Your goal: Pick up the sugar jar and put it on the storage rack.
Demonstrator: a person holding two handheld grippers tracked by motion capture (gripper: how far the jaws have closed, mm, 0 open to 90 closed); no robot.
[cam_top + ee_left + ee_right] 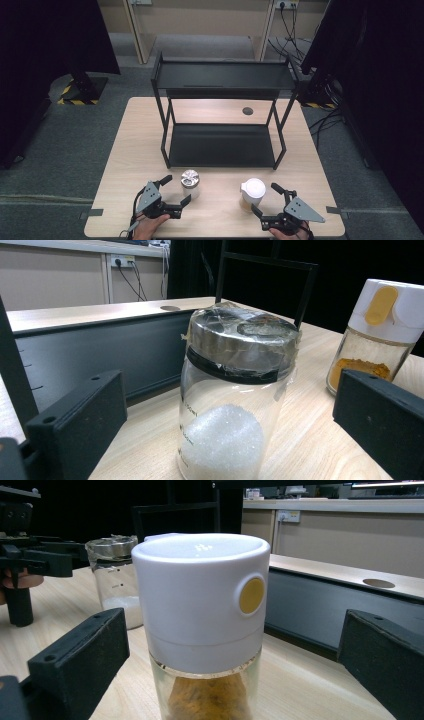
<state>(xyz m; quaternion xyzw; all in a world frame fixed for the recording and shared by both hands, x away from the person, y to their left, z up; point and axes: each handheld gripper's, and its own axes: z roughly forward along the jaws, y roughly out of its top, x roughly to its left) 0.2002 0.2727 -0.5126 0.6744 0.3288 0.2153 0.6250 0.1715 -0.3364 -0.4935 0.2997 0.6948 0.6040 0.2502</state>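
A glass jar (190, 183) with a taped metal lid and white grains inside stands near the table's front, left of centre. My left gripper (176, 190) sits just left of it, open, with the jar (235, 390) between the jaws and gaps on both sides. To the right stands a spice jar (252, 194) with a white cap and yellow powder. My right gripper (266, 199) is open beside it; the spice jar (200, 605) stands between the jaws, untouched. The right gripper view also holds the glass jar (115, 575) and the left gripper (40, 560) farther off.
A black two-tier metal shelf (222, 75) stands at the middle and back of the wooden table (135, 150); its lower tier (222, 145) lies just behind the jars. A round cable hole (247, 111) sits behind the shelf. Dark screens flank the table.
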